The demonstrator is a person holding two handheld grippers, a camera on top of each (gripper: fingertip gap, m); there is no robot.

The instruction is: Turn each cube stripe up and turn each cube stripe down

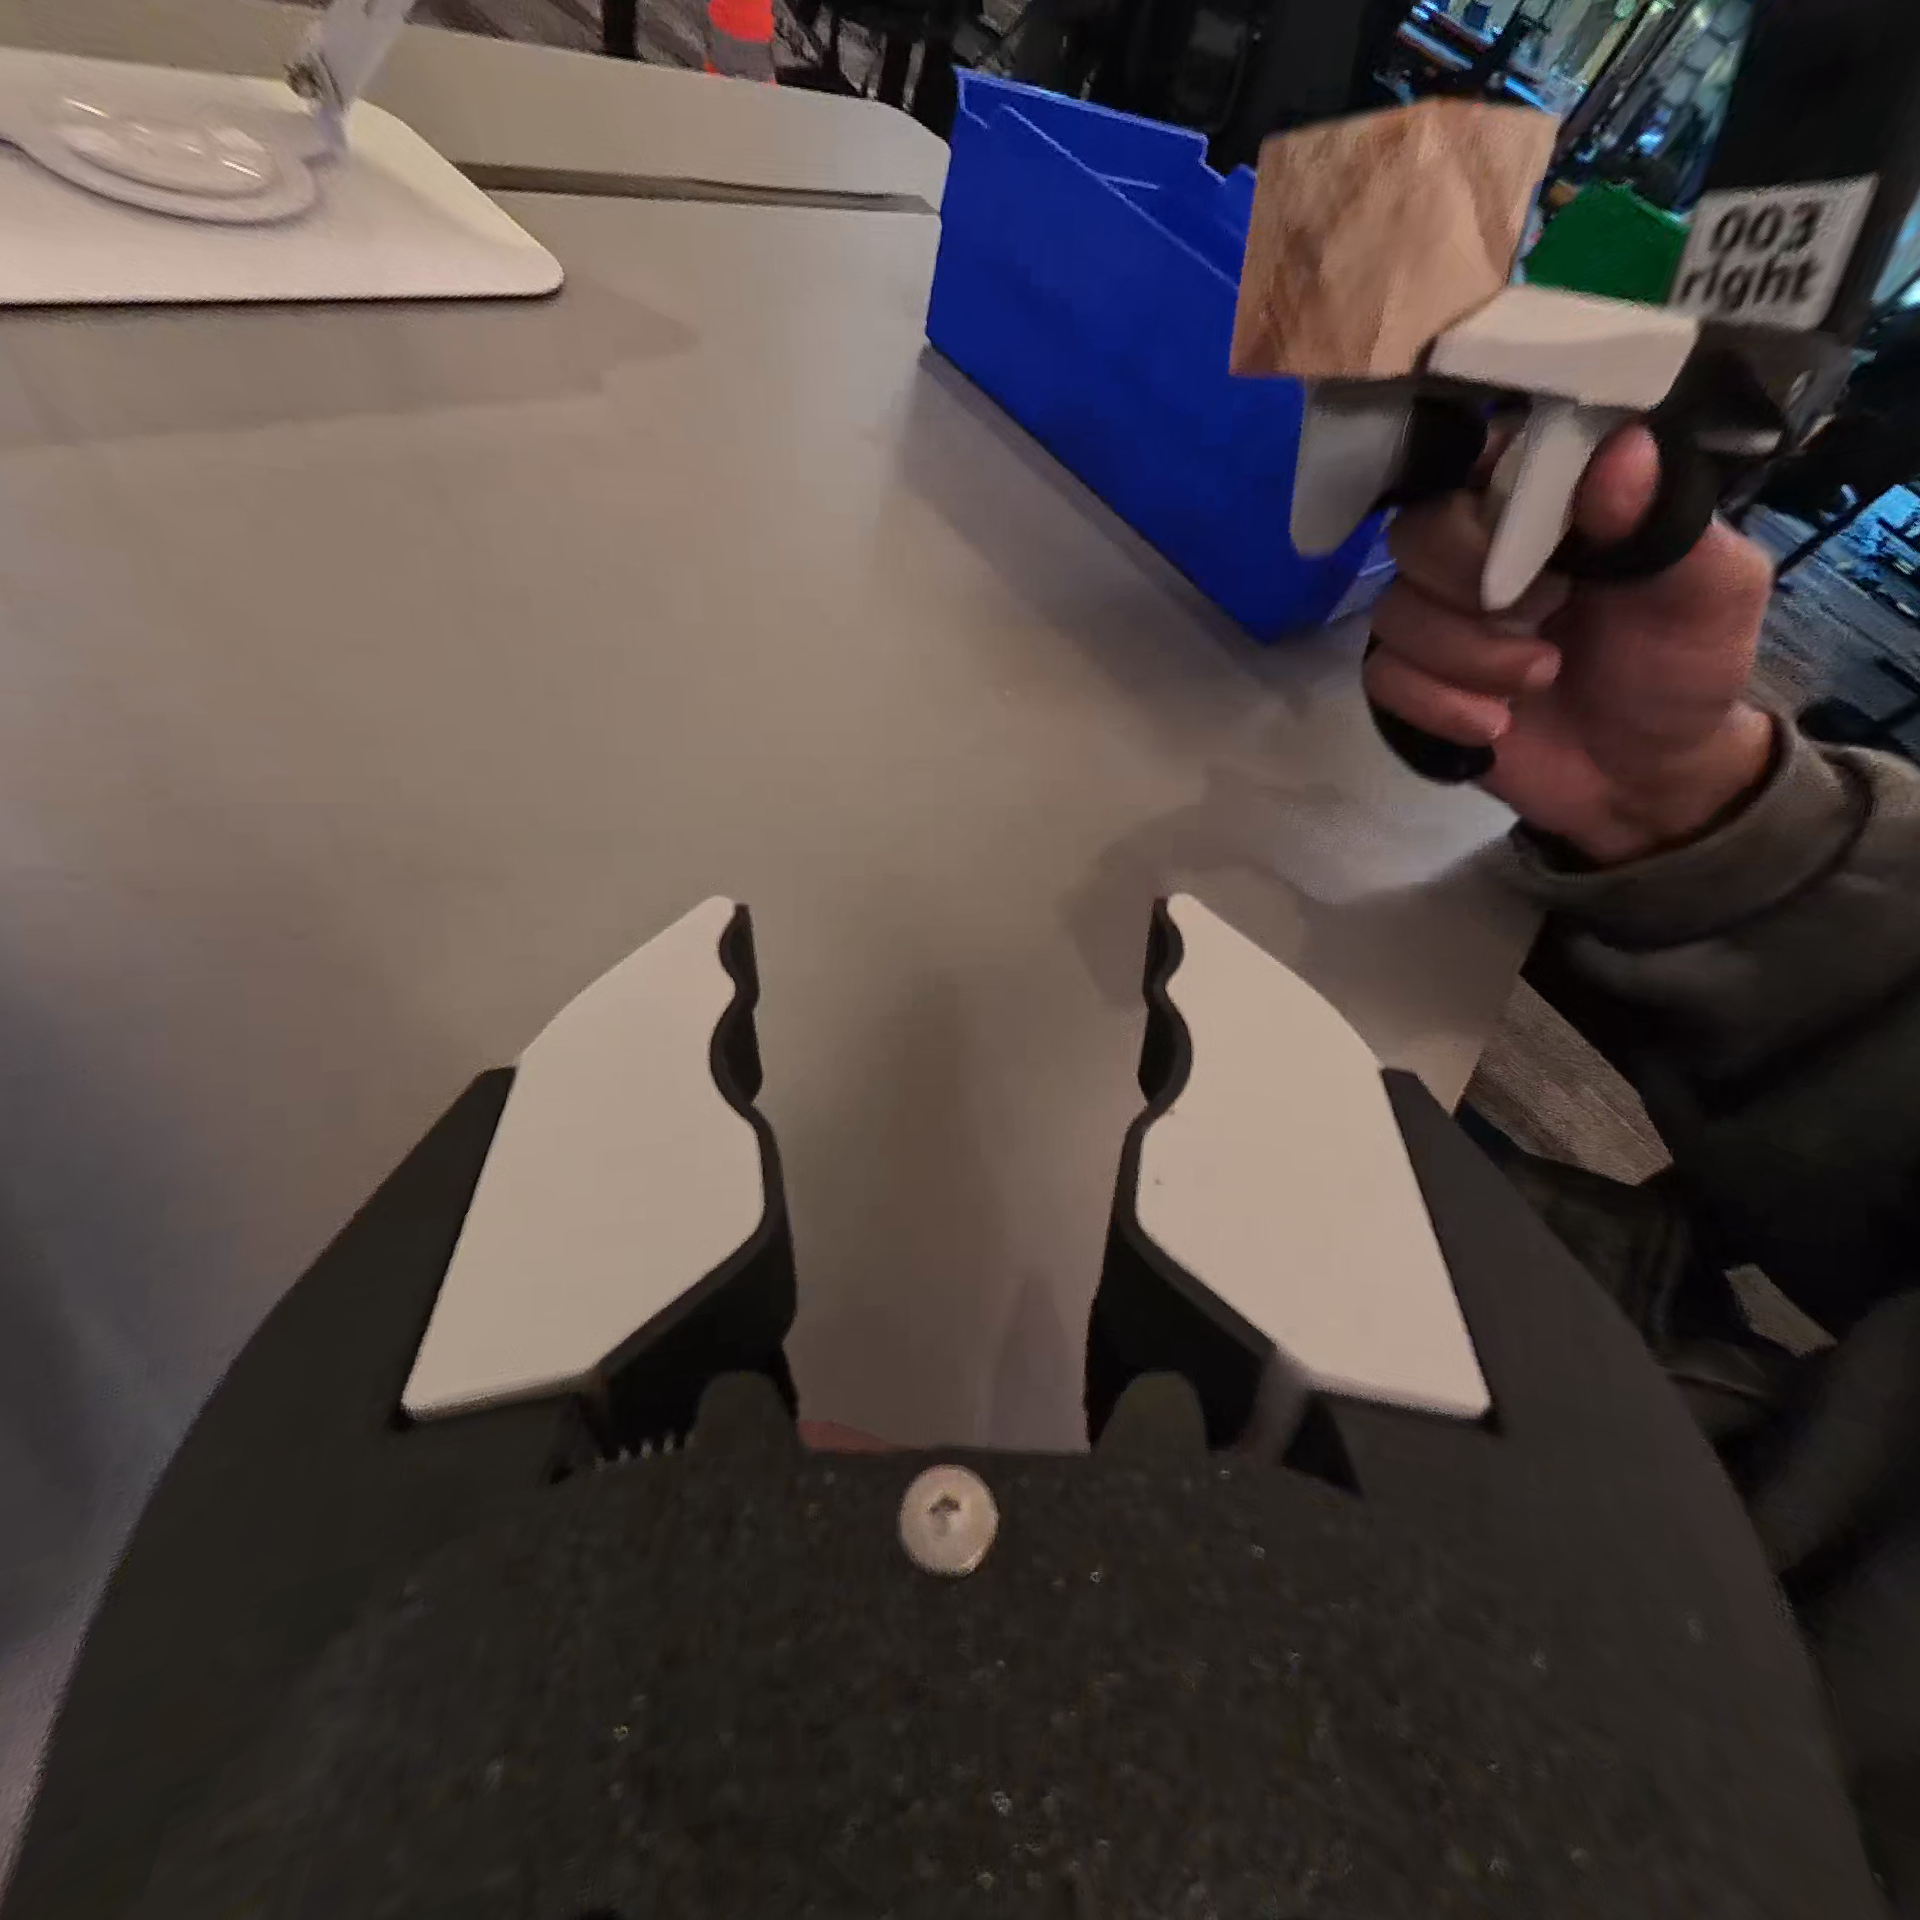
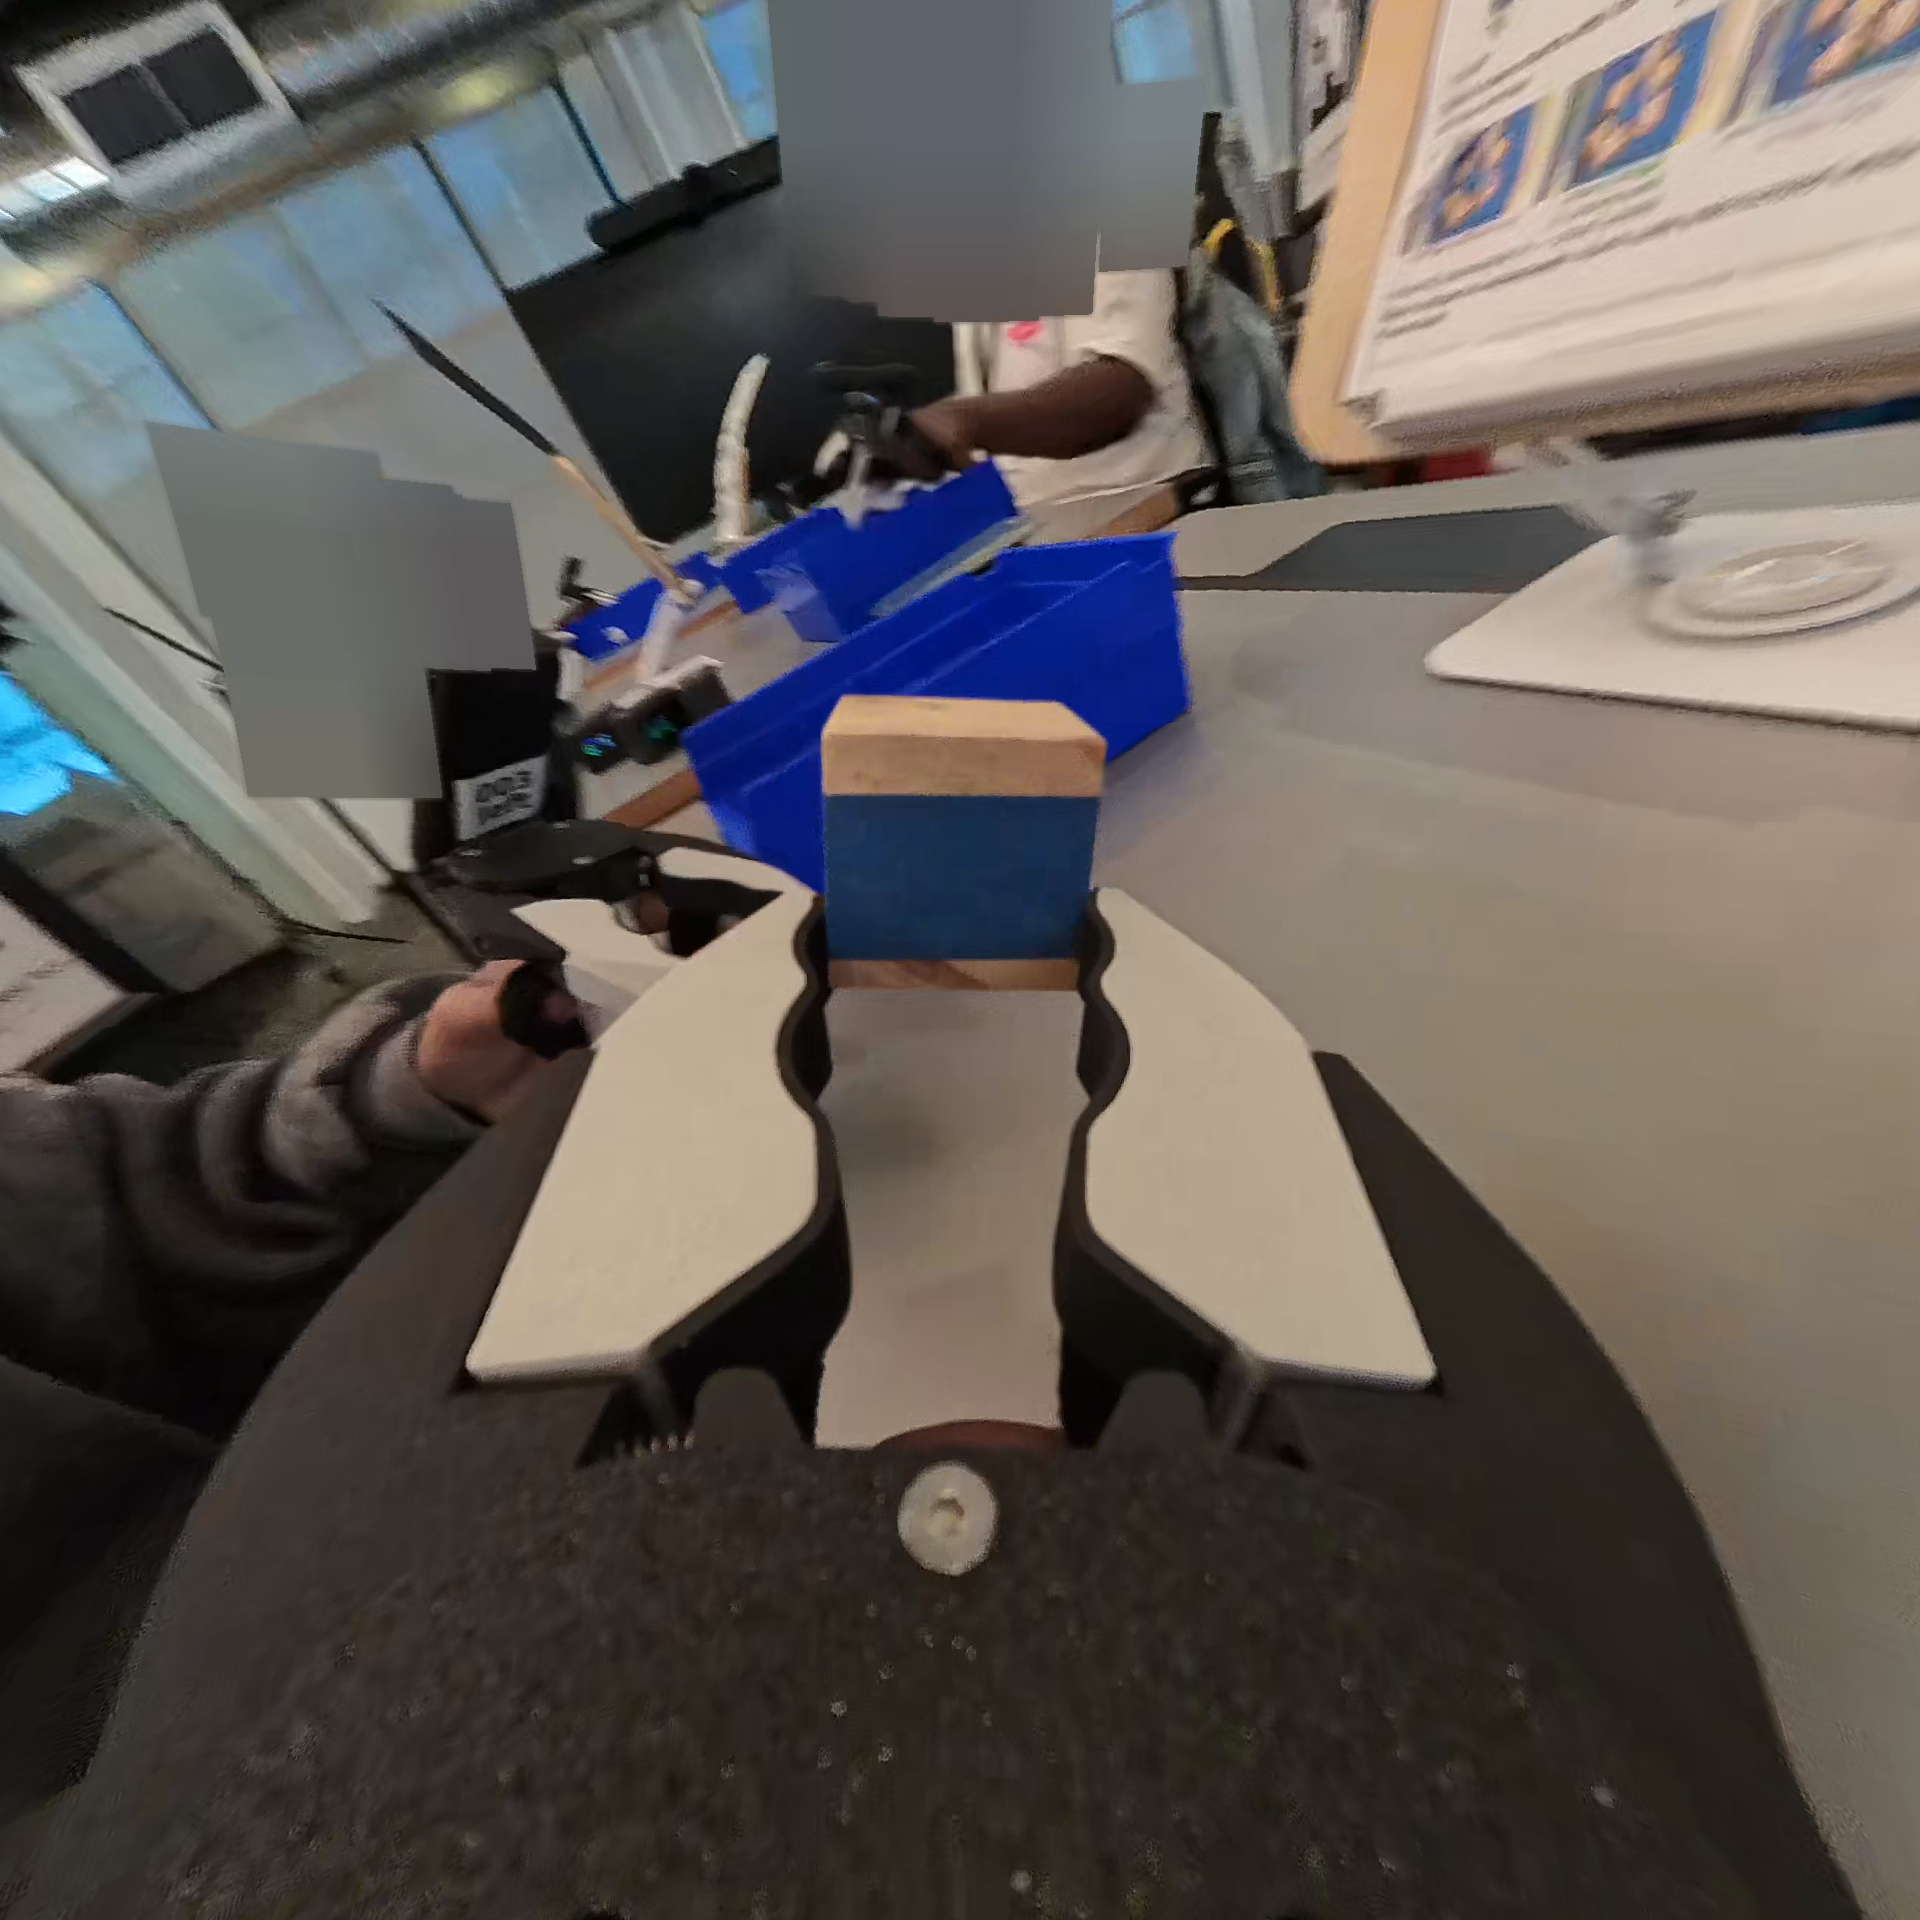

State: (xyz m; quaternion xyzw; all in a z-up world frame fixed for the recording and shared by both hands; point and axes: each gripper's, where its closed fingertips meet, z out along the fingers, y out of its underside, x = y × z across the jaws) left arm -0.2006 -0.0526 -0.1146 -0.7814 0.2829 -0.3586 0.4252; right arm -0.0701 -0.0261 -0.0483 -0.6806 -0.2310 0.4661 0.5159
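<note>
Right gripper (image 2: 954,940) grips seemingly airborne striped cube (image 2: 958,844).

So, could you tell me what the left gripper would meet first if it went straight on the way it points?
Probably only the bare grey table: the open left gripper points down across it. The blue bin and the right gripper holding the wooden cube lie off to the right, though depth is unclear.
</note>
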